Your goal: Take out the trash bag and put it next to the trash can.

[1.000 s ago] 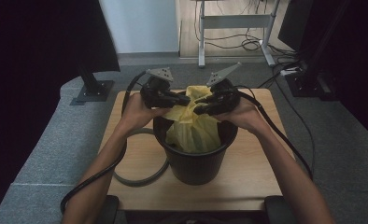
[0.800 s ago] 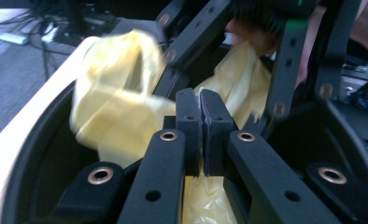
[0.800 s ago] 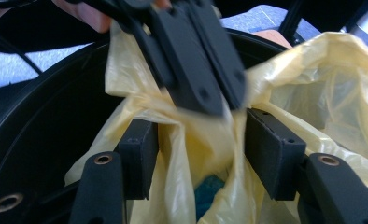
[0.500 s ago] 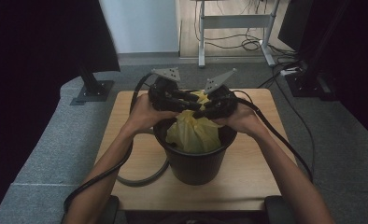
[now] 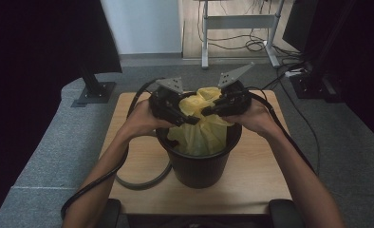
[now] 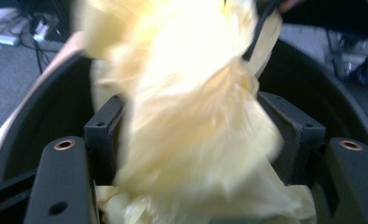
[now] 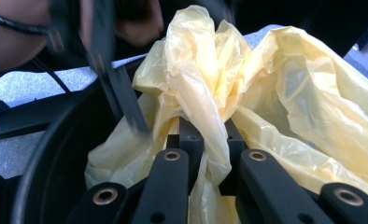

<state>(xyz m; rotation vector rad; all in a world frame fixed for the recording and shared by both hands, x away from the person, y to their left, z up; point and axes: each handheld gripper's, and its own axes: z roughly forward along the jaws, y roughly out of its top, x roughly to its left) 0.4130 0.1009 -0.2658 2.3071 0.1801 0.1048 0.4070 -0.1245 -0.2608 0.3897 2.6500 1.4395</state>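
An office or lab room: grey carpet, desk frame, floor cables, dark monitors.

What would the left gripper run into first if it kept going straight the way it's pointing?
The yellow bag itself: it already sits bunched between the left gripper jaws. Beyond it, probably the far inner wall of the black bin, though the blur makes depth uncertain.

A bin stands on the table, near its middle. A bin liner bag sits inside the bin, its gathered top rising above the rim. The left gripper and right gripper meet at the bag's top from either side. A cable loop lies on the table left of the bin.
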